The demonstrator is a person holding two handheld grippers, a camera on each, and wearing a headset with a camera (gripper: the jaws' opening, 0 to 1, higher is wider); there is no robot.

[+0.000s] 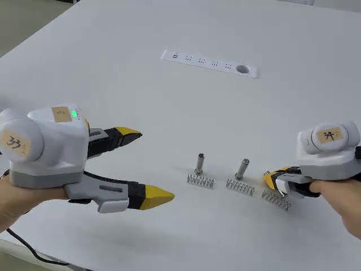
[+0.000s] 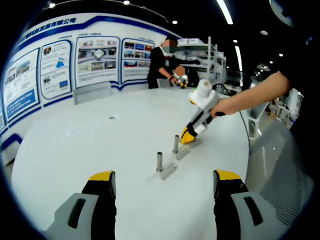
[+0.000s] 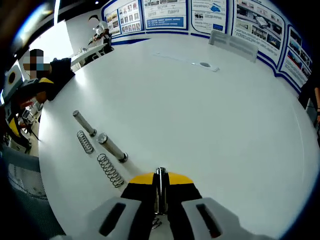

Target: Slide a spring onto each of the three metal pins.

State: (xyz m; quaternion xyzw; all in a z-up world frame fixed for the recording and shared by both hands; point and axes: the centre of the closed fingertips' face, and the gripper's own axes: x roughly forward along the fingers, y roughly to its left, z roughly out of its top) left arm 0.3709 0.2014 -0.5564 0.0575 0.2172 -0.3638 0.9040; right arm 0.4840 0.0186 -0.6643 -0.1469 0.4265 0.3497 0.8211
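Two metal pins (image 1: 199,164) (image 1: 242,168) stand upright on the white table (image 1: 169,107). A spring lies in front of each (image 1: 201,180) (image 1: 241,187), and a third spring (image 1: 276,199) lies under my right gripper (image 1: 272,179). That gripper is low over the table, shut on the third metal pin (image 3: 160,187), whose end pokes out between the yellow tips. My left gripper (image 1: 148,164) hovers open to the left of the pins, nothing between its fingers. In the left gripper view the pins (image 2: 159,161) (image 2: 176,144) and the right gripper (image 2: 190,134) lie ahead.
A white power strip (image 1: 208,62) lies at the far side of the table. A dark cable (image 1: 28,248) hangs at the near left edge. A person (image 2: 162,65) stands beyond the table, by wall posters.
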